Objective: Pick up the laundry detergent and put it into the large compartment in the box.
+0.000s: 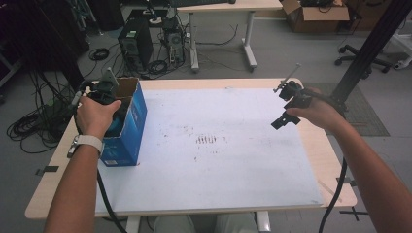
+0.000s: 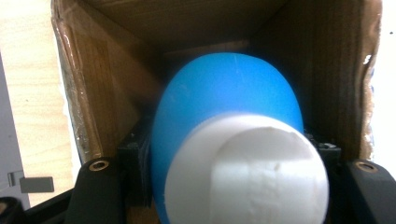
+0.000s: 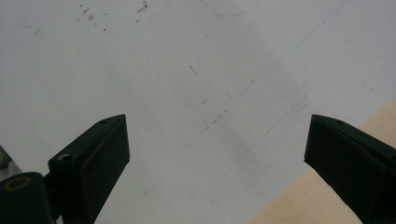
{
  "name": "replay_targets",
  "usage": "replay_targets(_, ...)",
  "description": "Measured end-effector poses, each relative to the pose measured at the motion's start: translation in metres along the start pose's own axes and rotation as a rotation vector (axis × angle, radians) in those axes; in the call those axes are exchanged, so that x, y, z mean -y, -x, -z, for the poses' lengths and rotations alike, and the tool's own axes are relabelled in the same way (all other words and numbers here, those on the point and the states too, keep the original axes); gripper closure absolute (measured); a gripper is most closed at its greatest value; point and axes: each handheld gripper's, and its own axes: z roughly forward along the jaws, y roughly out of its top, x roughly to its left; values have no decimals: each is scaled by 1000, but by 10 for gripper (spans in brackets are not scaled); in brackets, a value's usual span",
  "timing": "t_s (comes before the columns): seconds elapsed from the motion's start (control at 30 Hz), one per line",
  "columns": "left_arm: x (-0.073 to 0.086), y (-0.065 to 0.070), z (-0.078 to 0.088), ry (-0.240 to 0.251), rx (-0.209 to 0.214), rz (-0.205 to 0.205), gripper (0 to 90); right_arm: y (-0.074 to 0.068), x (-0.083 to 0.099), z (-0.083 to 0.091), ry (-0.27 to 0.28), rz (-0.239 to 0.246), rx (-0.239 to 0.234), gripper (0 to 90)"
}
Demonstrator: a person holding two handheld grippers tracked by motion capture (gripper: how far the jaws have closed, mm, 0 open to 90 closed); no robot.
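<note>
Covering most of the wooden worktop [image 1: 325,160], a white sheet [image 1: 233,160] with faint dark smudges is seen; computer towers [image 1: 136,43], cables and a second desk [image 1: 228,7] are on the floor beyond. At the left edge an open blue cardboard box [image 1: 131,124] is stood, a blue bottle [image 2: 224,102] with white cap [image 2: 247,172] inside it, gripped by the left gripper [image 2: 224,163], jaws nearly closed. The right gripper [image 3: 217,154] is held at the right, jaws wide apart and empty.

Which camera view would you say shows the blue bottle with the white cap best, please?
The left gripper view: the blue bottle with the white cap sits close up between the left gripper jaws, inside the open cardboard box. In the high view, a small blue patch shows beside the hand. The right gripper view faces the white table sheet.
</note>
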Motion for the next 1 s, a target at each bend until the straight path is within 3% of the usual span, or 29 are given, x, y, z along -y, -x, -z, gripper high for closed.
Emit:
replay_targets(0.17, 0, 0, 2, 0, -1, 4, 317, 0, 0, 0, 1, 4, -2, 67)
replay_targets(0.6, 2, 2, 22, 61, -16, 22, 290, -4, 0, 3, 4, 9, -1, 67)
replay_targets(0.9, 4, 3, 43, 102, -17, 27, 281, -7, 1, 7, 9, 11, 2, 67)
replay_targets(1.0, 5, 5, 51, 110, -15, 10, 277, -8, 1, 8, 11, 14, 4, 67)
